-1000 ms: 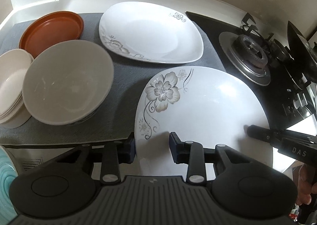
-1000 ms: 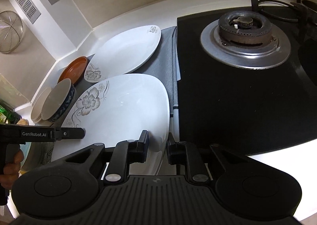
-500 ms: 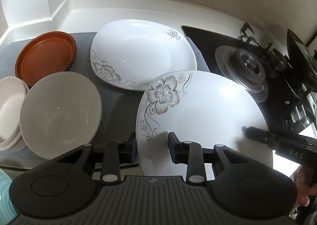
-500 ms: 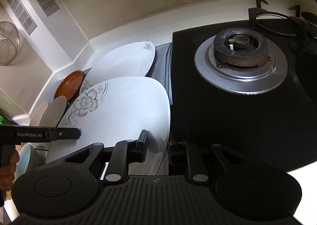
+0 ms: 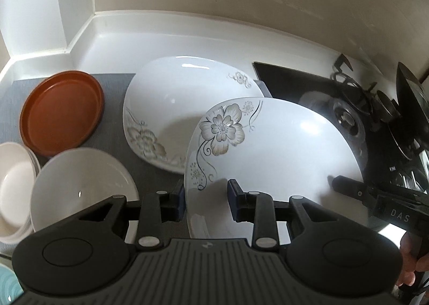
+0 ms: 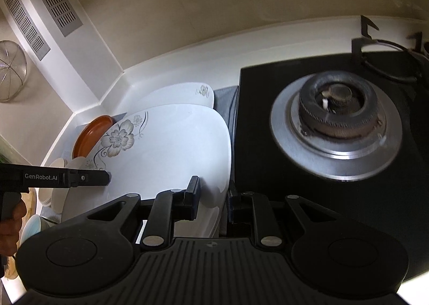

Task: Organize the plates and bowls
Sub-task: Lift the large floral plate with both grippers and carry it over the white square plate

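A large white flowered plate (image 5: 273, 149) is held up in the air by both grippers. My left gripper (image 5: 206, 201) is shut on its near left edge. My right gripper (image 6: 213, 197) is shut on its right edge; the plate also shows in the right wrist view (image 6: 166, 160). Its far edge overlaps a second white flowered plate (image 5: 174, 106) that lies on the grey mat (image 5: 115, 117). An orange plate (image 5: 60, 111), a beige bowl (image 5: 77, 187) and a stack of cream bowls (image 5: 13, 184) sit at the left.
A black gas hob (image 6: 335, 128) with a burner is to the right of the mat. A dark pan (image 5: 410, 117) stands on the hob's far side. A white wall corner (image 5: 80, 31) bounds the counter behind. A teal dish (image 5: 5, 289) shows at the bottom left.
Both grippers have lifted the flowered plate off the mat and carried it away from me. It now overlaps the second white plate.
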Demonstrator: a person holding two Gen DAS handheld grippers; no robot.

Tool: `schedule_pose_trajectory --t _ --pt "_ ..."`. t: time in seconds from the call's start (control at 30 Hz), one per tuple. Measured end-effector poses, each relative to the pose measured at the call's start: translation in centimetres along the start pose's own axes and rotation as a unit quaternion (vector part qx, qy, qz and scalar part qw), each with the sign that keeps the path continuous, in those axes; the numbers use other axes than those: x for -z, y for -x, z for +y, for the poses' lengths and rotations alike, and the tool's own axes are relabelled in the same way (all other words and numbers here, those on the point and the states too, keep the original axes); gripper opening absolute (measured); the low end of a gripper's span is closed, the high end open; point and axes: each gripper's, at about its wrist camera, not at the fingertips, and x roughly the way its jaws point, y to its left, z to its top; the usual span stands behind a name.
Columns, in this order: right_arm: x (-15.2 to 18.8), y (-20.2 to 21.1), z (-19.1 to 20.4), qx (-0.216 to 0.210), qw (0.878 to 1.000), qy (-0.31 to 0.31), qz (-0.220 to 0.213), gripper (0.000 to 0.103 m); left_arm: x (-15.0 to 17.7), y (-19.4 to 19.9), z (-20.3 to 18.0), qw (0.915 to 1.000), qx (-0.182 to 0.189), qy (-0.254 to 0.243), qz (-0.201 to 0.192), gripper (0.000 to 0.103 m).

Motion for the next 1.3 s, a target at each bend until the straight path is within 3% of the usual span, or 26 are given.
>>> schedule_pose_trajectory --t 0.63,1.1,1.3 --pt "-5.8 -7.2 0.5 -0.017 1.000 0.018 0.017 0.022 -5.7 -3.5 2.5 0.9994 -0.030 0.017 0.007 0.036" --pt "-6.7 -10.3 0.5 -0.010 0.999 0.021 0.036 0.023 -7.4 -6.5 3.6 0.9984 -0.038 0.025 0.032 0.036" --pt "-7.2 -11.3 1.1 0.002 0.999 0.031 0.040 0.023 -7.8 -7.7 3.5 0.9968 -0.069 0.005 0.041 0.033"
